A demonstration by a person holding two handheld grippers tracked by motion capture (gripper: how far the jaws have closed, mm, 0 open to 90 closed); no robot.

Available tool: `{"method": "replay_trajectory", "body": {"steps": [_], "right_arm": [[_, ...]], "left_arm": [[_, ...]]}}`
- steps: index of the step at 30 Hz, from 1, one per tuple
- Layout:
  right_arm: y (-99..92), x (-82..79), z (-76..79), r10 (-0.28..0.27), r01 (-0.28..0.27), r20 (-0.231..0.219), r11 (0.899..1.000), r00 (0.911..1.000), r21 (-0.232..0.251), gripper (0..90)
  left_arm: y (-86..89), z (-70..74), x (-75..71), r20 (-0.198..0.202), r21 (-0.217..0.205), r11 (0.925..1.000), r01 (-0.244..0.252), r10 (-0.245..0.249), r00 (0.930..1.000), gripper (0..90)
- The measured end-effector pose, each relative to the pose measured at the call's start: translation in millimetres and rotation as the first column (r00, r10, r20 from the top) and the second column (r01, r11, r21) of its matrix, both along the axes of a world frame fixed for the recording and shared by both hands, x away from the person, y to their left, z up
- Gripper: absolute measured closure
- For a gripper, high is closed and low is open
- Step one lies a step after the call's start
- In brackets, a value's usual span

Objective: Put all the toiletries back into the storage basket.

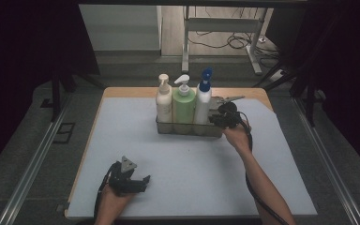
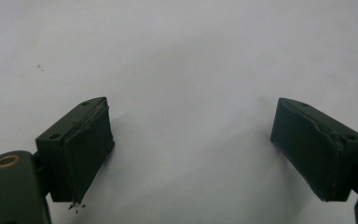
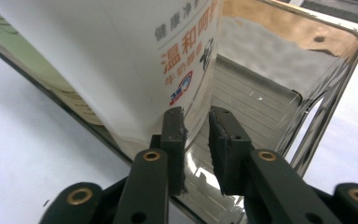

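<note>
See clear, glossy rectangular tray (image 1: 187, 130) flat on worktop, far centre. Three pump bottles upright inside, in row: cream bottle (image 1: 163, 104) at left, green bottle (image 1: 183, 104) in middle, white bottle (image 1: 203, 101) with blue pump at right. My view catches tray's right end wall and orange print on white bottle.

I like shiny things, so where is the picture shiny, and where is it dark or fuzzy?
Right gripper view: the metal basket shines like a mirror, and the white bottle up close looks a little soft. High view: dim, with black edges around the table. Left gripper view: evenly lit, with soft shadows beside the fingers.
</note>
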State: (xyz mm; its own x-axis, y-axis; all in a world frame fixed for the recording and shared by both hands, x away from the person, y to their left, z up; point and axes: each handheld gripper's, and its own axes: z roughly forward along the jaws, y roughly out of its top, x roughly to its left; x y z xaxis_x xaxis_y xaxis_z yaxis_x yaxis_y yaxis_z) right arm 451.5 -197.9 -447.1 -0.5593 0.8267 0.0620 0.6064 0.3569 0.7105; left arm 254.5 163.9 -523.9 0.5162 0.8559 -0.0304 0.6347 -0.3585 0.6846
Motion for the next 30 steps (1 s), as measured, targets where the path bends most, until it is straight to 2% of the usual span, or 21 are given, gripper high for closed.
{"method": "replay_trajectory", "body": {"steps": [8, 17, 25, 30], "right_arm": [[-2.5, -7.0, 6.0, 0.010, -0.010, 0.019, 1.000, 0.9998, -0.008, 65.4], [-7.1, -17.1, 15.7, 0.023, -0.024, 0.036, 1.000, 0.9991, 0.007, 56.9], [-7.8, -29.1, 27.1, 0.061, -0.062, 0.034, 0.998, 0.9976, 0.023, 41.0], [-9.4, -37.3, 31.6, 0.087, -0.088, 0.042, 0.996, 0.9953, 0.005, 33.6]], "left_arm": [[0.0, 0.0, 0.0, 0.000, 0.000, 1.0000, 0.000, 0.000, 1.0000, 12.2], [0.0, 0.0, 0.0, 0.000, 0.000, 1.0000, 0.001, -0.001, 1.0000, 12.2], [0.0, 0.0, -0.1, 0.001, 0.000, 1.0000, 0.000, 0.000, 1.0000, 12.2], [0.0, 0.0, -0.1, 0.001, 0.000, 1.0000, 0.000, 0.000, 1.0000, 12.2]]}}
